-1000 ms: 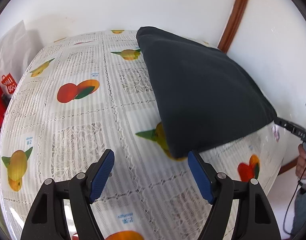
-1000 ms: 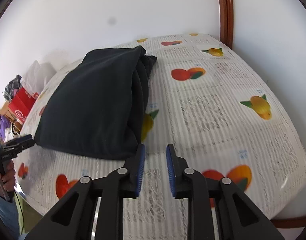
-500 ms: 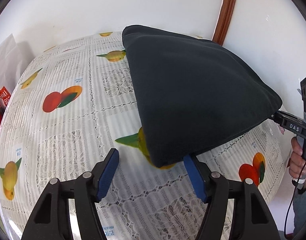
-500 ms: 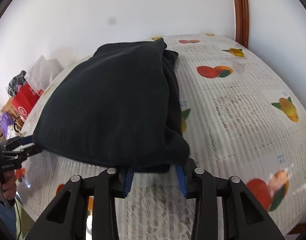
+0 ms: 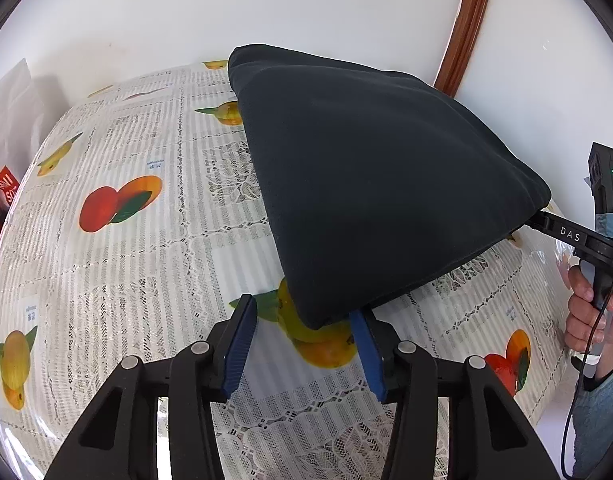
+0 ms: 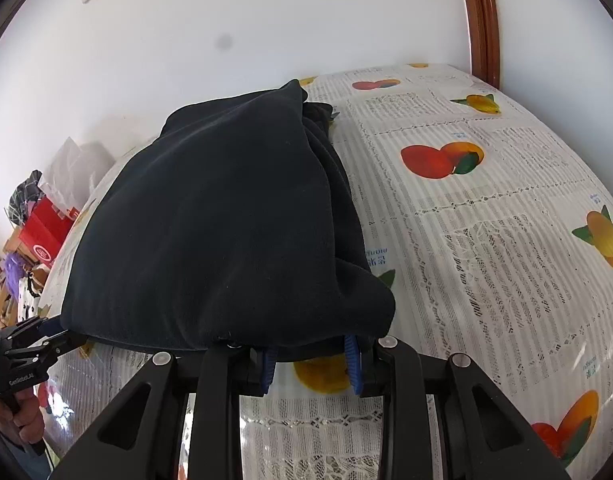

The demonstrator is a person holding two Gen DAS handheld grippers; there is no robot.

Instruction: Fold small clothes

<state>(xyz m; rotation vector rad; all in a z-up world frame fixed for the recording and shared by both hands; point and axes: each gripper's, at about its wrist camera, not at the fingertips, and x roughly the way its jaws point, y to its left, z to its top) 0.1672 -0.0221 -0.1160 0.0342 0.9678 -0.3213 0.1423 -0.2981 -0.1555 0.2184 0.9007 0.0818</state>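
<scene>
A dark folded garment (image 5: 378, 184) is lying on the fruit-print tablecloth (image 5: 138, 240), soft and limp, likely best gripped at its near corners. The left gripper (image 5: 302, 344) is closing around one corner, not yet pinching; the right gripper (image 6: 310, 364), narrowly parted, is sitting under the other, grip unclear. Bags (image 6: 46, 216) are crowding the far edge.
</scene>
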